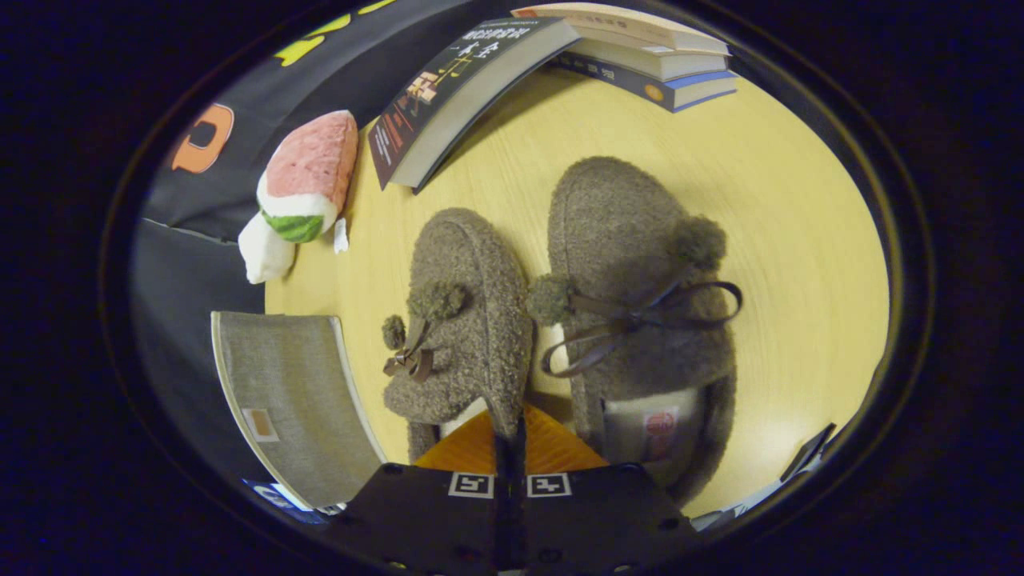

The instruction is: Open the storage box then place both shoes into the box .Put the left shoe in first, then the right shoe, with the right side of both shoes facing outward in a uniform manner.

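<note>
The fingers (510, 444) are pinching the heel rim of one fuzzy slipper (460, 320); its mate (640, 320) lies touching it mid-table (792, 240). The grey storage box (292, 392) sits at the table's edge, so neither shoe appears boxed yet.

Two fuzzy brown-grey slippers side by side on the desk, toes pointing away, left shoe (462, 320) leaning, its heel rim pinched between gripper fingers, right shoe (636, 320) flat, pom-pom bows on both
</note>
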Demonstrator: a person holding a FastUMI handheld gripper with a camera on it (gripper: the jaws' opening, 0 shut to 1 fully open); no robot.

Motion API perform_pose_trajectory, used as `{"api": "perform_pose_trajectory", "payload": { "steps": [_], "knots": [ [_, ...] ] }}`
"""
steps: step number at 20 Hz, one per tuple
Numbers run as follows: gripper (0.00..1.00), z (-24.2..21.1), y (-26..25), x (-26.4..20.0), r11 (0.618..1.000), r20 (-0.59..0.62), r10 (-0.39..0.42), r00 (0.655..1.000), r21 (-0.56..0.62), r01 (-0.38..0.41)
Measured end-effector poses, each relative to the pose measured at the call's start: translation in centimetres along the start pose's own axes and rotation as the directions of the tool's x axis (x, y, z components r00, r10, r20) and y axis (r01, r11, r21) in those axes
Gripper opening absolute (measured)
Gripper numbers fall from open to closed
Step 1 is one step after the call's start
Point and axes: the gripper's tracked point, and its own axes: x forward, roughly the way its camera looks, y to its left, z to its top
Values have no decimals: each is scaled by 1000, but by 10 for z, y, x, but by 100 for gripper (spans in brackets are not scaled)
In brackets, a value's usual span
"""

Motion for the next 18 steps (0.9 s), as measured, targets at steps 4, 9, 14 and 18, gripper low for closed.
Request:
{"api": "perform_pose_trajectory", "payload": {
  "steps": [4, 9, 14, 18],
  "knots": [
    [0, -7, 30, -50, 997, 49, 66, 997, -35, -64],
    [0, -15, 104, -117, 981, 118, 149, 982, -141, -132],
    [0, -48, 200, -141, 953, 86, 228, 970, -224, -204],
    [0, -83, 268, -113, 932, 22, 223, 975, -297, -207]
  ]
}}
